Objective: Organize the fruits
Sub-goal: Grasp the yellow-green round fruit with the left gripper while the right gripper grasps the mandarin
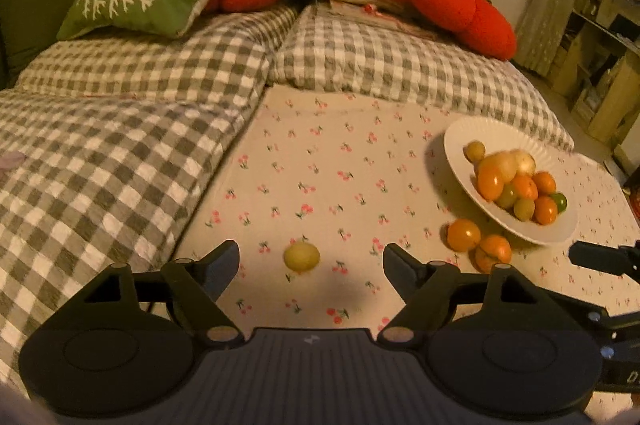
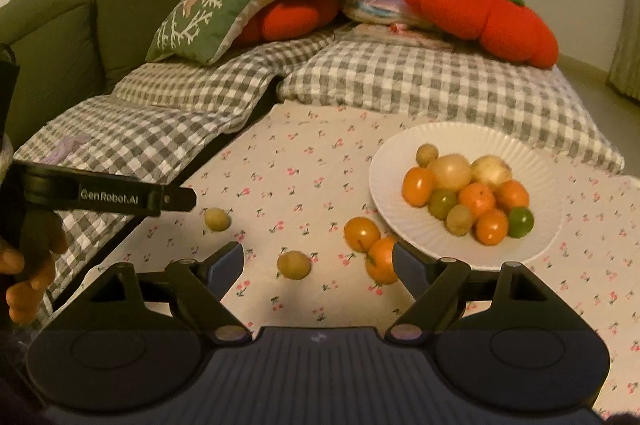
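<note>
Left wrist, left tool (image 1: 311, 257) open, empty

4 loose fruits (image 2: 294, 265), 1 plate (image 2: 392, 161)

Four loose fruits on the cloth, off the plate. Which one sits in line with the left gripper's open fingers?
The pale yellow-green fruit, lying alone on the cloth ahead of the open left gripper. The two orange fruits sit off to the side by the white plate.

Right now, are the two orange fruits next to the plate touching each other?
Touching. In the right wrist view the round orange fruit presses against the other orange fruit, no cloth between them; the left wrist view agrees.
</note>
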{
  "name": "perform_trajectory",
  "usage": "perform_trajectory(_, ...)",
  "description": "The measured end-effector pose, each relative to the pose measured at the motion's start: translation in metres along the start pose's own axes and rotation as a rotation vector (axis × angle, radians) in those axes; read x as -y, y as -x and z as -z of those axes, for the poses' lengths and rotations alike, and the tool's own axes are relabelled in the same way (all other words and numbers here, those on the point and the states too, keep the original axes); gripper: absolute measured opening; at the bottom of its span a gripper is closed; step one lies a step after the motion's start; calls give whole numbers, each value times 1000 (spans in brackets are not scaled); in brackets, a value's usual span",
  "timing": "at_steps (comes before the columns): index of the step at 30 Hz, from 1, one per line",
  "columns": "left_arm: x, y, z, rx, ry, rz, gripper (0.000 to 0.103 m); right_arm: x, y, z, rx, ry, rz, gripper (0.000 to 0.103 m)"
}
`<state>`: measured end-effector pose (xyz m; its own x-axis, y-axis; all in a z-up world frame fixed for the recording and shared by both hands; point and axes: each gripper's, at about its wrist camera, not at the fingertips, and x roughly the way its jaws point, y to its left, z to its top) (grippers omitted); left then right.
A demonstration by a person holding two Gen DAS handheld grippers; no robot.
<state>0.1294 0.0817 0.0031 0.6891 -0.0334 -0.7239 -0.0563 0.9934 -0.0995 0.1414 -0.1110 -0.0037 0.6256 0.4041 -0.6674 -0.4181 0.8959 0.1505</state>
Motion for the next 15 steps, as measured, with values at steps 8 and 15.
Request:
perform_trajectory(8, 0, -15, 5, -30, -9, -18, 69, 5, -23, 10, -111, -33, 69, 73)
perform_trajectory(15, 4, -25, 7, -42, -17, -12, 69, 14, -37, 16, -111, -60, 106, 70)
